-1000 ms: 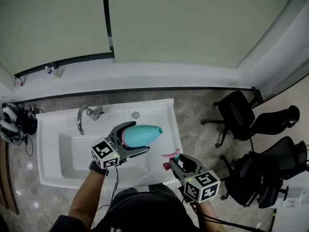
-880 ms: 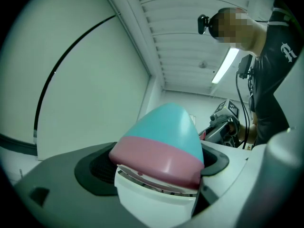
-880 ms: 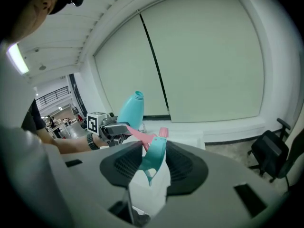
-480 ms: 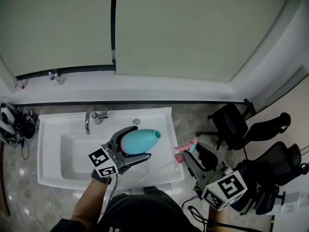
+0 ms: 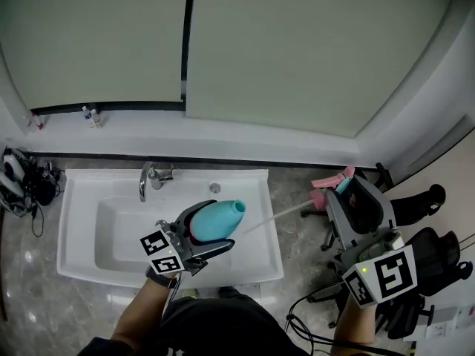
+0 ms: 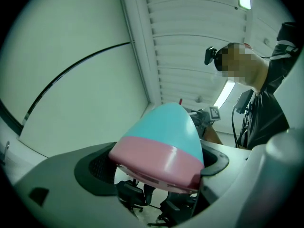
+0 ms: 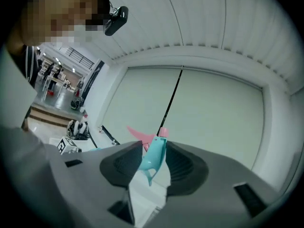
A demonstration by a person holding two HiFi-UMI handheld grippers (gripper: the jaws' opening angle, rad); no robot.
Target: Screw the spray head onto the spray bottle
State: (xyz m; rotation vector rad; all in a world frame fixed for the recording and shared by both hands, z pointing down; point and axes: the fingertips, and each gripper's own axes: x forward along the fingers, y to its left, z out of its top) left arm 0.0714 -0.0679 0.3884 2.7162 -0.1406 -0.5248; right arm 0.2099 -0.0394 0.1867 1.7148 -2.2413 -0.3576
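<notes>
My left gripper (image 5: 215,232) is shut on the spray bottle (image 5: 217,220), a teal cone with a pink base, held over the white sink (image 5: 82,251) with its open neck pointing right. In the left gripper view the bottle (image 6: 164,137) fills the space between the jaws. My right gripper (image 5: 343,189) is raised at the right, shut on the teal and pink spray head (image 5: 332,182). Its thin dip tube (image 5: 278,214) slants down-left, its tip close to the bottle neck. In the right gripper view the spray head (image 7: 153,156) sits clamped between the pads.
A chrome faucet (image 5: 151,177) stands at the sink's back. Small bottles (image 5: 92,116) rest on the ledge below the wall panels. Black office chairs (image 5: 427,236) crowd the floor at the right. Dark gear and cables (image 5: 21,184) lie at the far left.
My right gripper has risen with the spray head, from beside the sink's front corner to high at the right. My left gripper with the bottle has lifted a little.
</notes>
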